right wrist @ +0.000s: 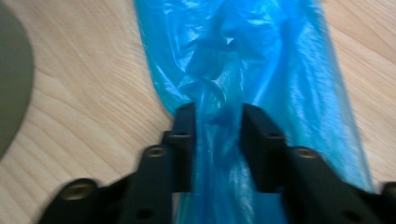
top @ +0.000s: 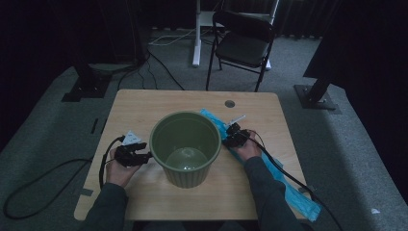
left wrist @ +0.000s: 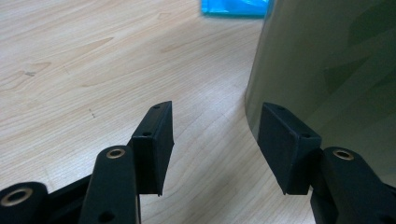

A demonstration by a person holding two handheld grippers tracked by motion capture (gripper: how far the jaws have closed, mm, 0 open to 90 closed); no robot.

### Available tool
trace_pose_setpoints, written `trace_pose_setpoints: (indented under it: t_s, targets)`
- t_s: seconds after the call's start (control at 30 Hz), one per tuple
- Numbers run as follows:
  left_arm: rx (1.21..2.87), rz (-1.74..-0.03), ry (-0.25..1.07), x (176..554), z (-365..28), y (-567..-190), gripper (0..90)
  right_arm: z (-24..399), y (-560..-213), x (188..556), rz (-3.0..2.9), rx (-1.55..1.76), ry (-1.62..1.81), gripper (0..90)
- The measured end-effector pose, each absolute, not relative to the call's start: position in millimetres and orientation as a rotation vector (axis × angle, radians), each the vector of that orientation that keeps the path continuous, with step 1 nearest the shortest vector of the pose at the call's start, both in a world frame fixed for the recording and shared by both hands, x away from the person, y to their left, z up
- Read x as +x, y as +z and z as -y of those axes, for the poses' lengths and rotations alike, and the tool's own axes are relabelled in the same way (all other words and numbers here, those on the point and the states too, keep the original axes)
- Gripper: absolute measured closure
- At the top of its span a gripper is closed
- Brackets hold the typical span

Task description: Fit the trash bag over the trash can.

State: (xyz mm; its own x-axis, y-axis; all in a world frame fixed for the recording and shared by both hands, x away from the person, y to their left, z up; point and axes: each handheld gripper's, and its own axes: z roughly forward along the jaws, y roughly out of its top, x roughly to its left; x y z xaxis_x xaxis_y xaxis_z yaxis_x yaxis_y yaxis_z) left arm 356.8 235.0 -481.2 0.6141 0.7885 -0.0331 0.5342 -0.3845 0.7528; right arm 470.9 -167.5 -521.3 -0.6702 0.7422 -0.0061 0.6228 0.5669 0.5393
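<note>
One wooden surface (top: 144, 103) carried everything, with a single round hole near its far right edge. On the grey floor beyond it stood one black folding chair (top: 243, 43), the largest thing after the surface itself.

One green bucket (top: 185, 147) stood upright at the middle of the surface, its mouth open to the high view and its inside bare. One blue plastic bag (top: 293, 192) lay flat to the right of the bucket — a long strip running from just behind the bucket's far right rim down to the near right corner of the surface, where it reached the edge.

Two grippers were in play, one in each hand, with one black cable trailing from each. The left gripper (top: 136, 155) sat at the bucket's left side; in the left gripper view its two fingers (left wrist: 154, 140) stood well apart with bare wood between them, released, and one of them lay close against the bucket's curved green wall (left wrist: 327, 70) — whether it touched, I could not tell. The right gripper (top: 234, 134) rested on the far part of the bag, just right of the bucket. In the right gripper view its two fingers (right wrist: 184, 140) were drawn in on a bunched fold of the blue plastic (right wrist: 233, 56), clenched on the bag, which lay gathered and wrinkled between them while the rest of it spread flat on the wood.
</note>
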Motion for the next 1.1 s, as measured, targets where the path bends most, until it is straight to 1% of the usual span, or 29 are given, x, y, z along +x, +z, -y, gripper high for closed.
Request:
trace_pose_setpoints:
  t_s: [0.07, 0.1, 0.4, 0.83, 1.1]
  targets:
    - [2.084, -1.033, 0.424, 357, -234, -481, 45.5, 171, -521, 472, -2.555, 1.155, 0.74, 84.7]
    - [2.085, -1.031, 0.42, 357, -234, -481, 45.7, 173, -521, 471, -2.554, 1.161, 0.734, 88.3]
    - [2.083, -1.005, 0.364, 359, -231, -482, 45.9, 190, -513, 463, -2.545, 1.105, 0.696, 89.4]
    - [2.091, -0.986, 0.346, 360, -228, -482, 45.8, 218, -471, 450, -2.484, 1.066, 0.812, 89.4]
    - [2.085, -0.981, 0.342, 359, -227, -481, 45.8, 223, -442, 439, -2.486, 0.994, 0.863, 89.4]
